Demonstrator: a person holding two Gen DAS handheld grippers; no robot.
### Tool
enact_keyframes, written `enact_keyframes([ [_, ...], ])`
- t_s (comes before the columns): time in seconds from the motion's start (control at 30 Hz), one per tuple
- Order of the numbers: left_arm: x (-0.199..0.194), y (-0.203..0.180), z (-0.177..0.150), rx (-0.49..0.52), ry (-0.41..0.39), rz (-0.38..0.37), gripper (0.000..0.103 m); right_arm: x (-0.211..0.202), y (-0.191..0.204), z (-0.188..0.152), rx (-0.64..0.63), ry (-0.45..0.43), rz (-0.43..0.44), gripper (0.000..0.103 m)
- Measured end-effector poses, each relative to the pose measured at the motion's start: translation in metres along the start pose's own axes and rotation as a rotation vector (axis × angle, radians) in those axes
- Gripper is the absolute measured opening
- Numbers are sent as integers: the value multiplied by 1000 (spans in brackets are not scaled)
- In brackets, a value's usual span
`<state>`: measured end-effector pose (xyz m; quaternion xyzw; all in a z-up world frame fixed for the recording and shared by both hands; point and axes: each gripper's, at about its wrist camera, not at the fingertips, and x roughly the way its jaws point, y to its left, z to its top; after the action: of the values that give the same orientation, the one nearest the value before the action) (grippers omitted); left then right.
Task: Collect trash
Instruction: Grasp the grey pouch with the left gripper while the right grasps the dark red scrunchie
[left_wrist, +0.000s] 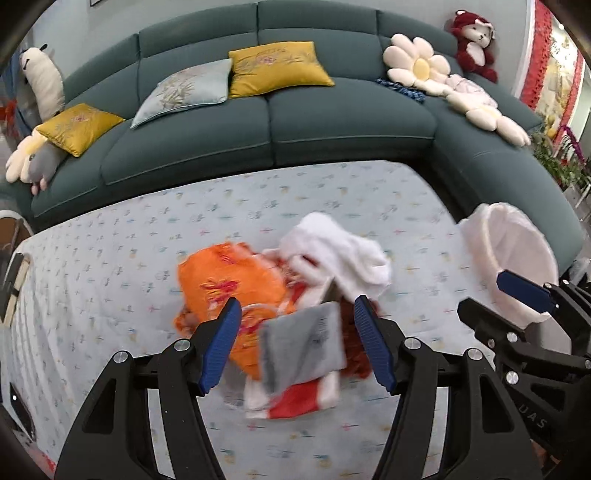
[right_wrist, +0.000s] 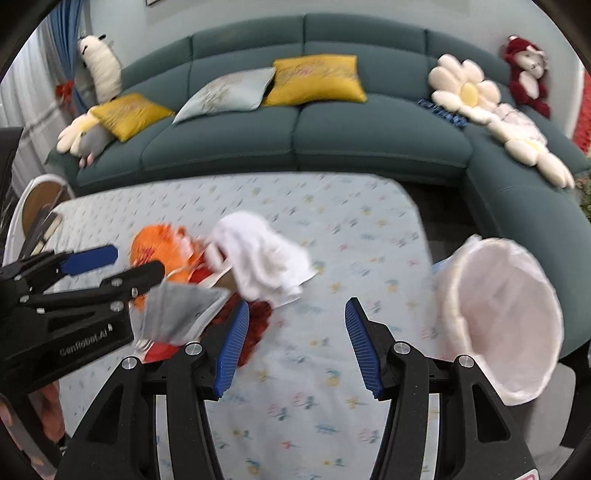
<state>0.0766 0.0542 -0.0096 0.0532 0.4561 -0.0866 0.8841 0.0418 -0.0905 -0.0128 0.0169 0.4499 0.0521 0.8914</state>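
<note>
A pile of trash lies on the table with the light floral cloth (left_wrist: 110, 258): an orange wrapper (left_wrist: 225, 280), crumpled white tissue (left_wrist: 340, 251), a grey packet (left_wrist: 303, 343) and a red-and-white wrapper (left_wrist: 295, 400). My left gripper (left_wrist: 297, 343) is open, its fingers either side of the grey packet, just above it. In the right wrist view the pile shows at left, with the tissue (right_wrist: 262, 258) and grey packet (right_wrist: 177, 314). My right gripper (right_wrist: 293, 347) is open and empty over bare cloth, between the pile and a white-lined bin (right_wrist: 506, 317).
The bin (left_wrist: 513, 258) stands off the table's right edge. A dark green corner sofa (left_wrist: 295, 122) with cushions and plush toys wraps behind and to the right. A round stool (right_wrist: 40, 199) stands at the table's far left.
</note>
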Motion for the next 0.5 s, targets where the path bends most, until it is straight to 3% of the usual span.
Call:
enact_keyframes([
  [0.4,41,23,-21,-6,114,-59,58,40,34,-13,-104,121,5,53],
  [0.5,49,26,-25,-19,144,-85,52,45,42,-15,-128,136,7,53],
])
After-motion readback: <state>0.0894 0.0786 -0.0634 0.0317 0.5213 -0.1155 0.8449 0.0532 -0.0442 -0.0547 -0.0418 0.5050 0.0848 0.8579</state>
